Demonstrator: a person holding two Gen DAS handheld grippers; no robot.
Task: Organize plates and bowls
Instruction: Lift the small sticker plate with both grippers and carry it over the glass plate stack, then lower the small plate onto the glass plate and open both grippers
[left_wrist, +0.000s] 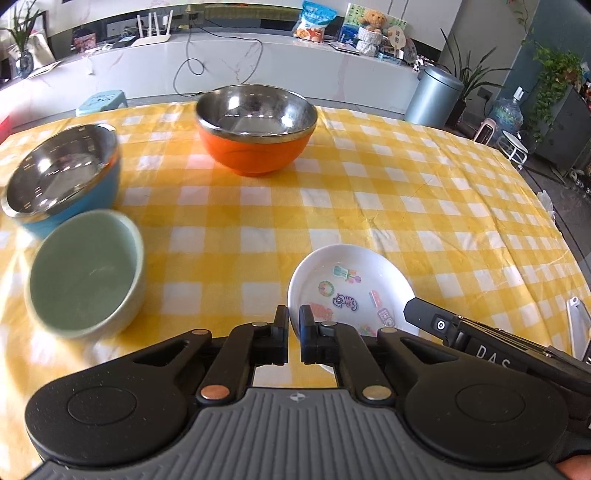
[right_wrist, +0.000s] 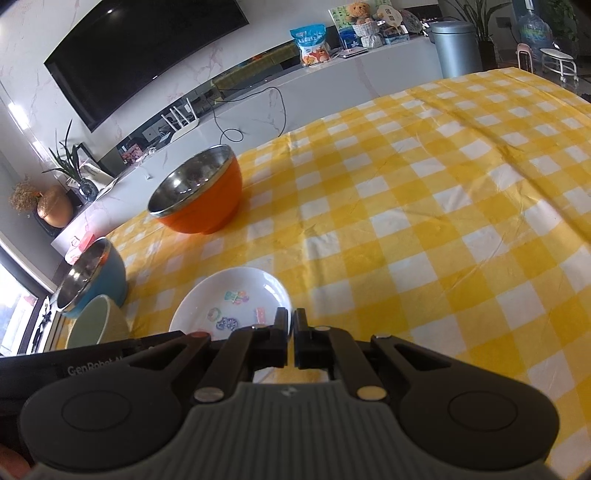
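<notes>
A white plate (left_wrist: 351, 284) with cartoon stickers lies near the front of the yellow checked table. My left gripper (left_wrist: 294, 314) is shut on its left rim. My right gripper (right_wrist: 290, 317) is shut on its right rim (right_wrist: 286, 295); its body shows in the left wrist view (left_wrist: 439, 325). An orange steel-lined bowl (left_wrist: 255, 129) stands at the back, also in the right wrist view (right_wrist: 199, 192). A blue steel-lined bowl (left_wrist: 62, 177) and a pale green bowl (left_wrist: 85, 273) sit at the left, both also in the right wrist view, blue (right_wrist: 92, 277) and green (right_wrist: 96, 325).
The yellow checked tablecloth (right_wrist: 443, 221) covers the table, with open cloth to the right. Beyond the far edge are a white counter (left_wrist: 295, 62), a grey bin (left_wrist: 436, 92) and a light blue stool (left_wrist: 103, 101).
</notes>
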